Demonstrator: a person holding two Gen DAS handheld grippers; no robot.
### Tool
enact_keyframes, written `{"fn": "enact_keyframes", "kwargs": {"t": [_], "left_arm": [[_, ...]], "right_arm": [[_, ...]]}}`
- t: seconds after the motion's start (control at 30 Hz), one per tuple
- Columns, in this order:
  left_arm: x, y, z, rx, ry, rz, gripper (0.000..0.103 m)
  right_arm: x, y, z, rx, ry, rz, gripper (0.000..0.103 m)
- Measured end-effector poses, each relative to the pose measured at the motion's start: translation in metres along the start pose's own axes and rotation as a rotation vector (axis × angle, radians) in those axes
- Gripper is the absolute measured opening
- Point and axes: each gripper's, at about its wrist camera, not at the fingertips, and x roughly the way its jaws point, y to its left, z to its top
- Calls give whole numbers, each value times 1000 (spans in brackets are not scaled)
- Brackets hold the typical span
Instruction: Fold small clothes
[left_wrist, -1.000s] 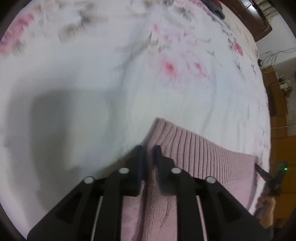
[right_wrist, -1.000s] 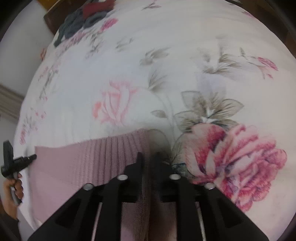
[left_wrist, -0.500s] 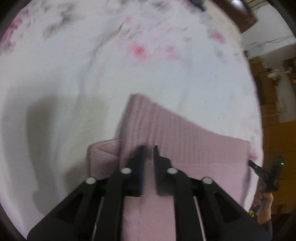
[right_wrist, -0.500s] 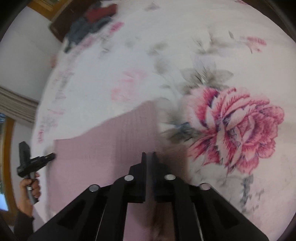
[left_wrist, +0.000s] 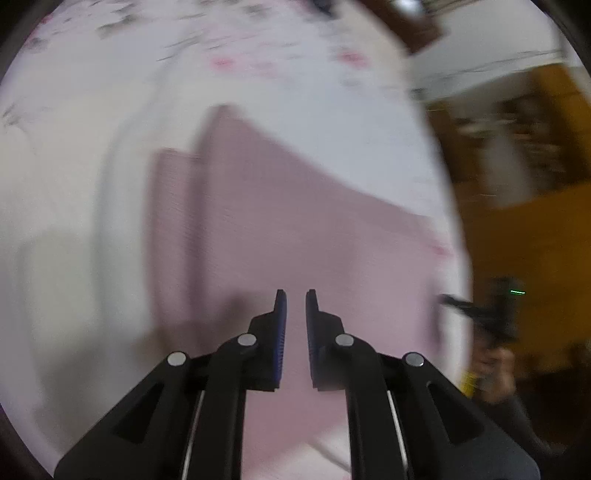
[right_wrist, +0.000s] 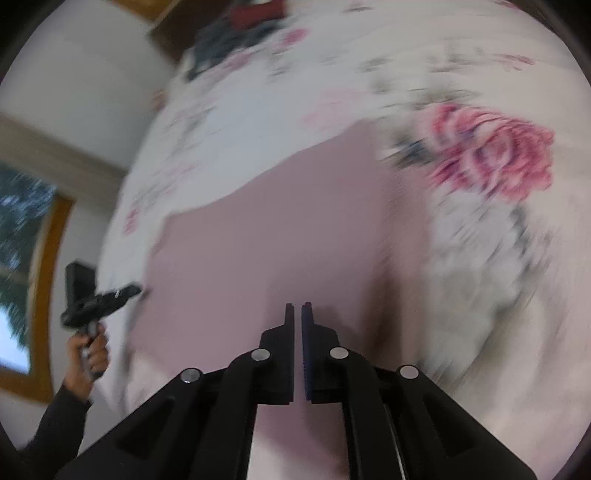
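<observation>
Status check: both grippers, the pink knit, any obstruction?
Left gripper open, empty, above the pink knit. Right gripper nearly closed, nothing visibly held. Knit flat on floral bedsheet, folded flap at one end. Nothing in the way.

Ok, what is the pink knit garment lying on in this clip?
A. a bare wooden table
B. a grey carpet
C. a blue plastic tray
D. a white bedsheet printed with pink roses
D: the pink knit garment lies on a white floral bedsheet, with a large pink rose print just beside it.
</observation>
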Motion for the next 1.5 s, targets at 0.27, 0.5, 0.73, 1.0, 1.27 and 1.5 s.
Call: {"fn": "enact_keyframes", "kwargs": {"t": [0.27, 0.5, 0.73, 1.0, 1.27, 1.5], "left_arm": [[11, 41, -68, -99, 68, 102, 0], [-20, 51, -81, -140, 54, 97, 16], [-69, 60, -102, -237, -61, 63, 72], [-99, 66, -119, -363, -146, -60, 81], [-124, 66, -126, -328, -170, -116, 82], [-118, 80, -114, -344, -175, -181, 82]], "right_arm": [[37, -17, -48, -6, 108, -51, 0], [4, -34, -60, -22, 61, -196, 0], [-29, 45, -82, -213, -45, -304, 34], [85, 226, -171, -886, -74, -492, 68], [205, 292, -194, -1233, -173, -715, 67], [264, 306, -170, -1290, -166, -794, 65]]}}
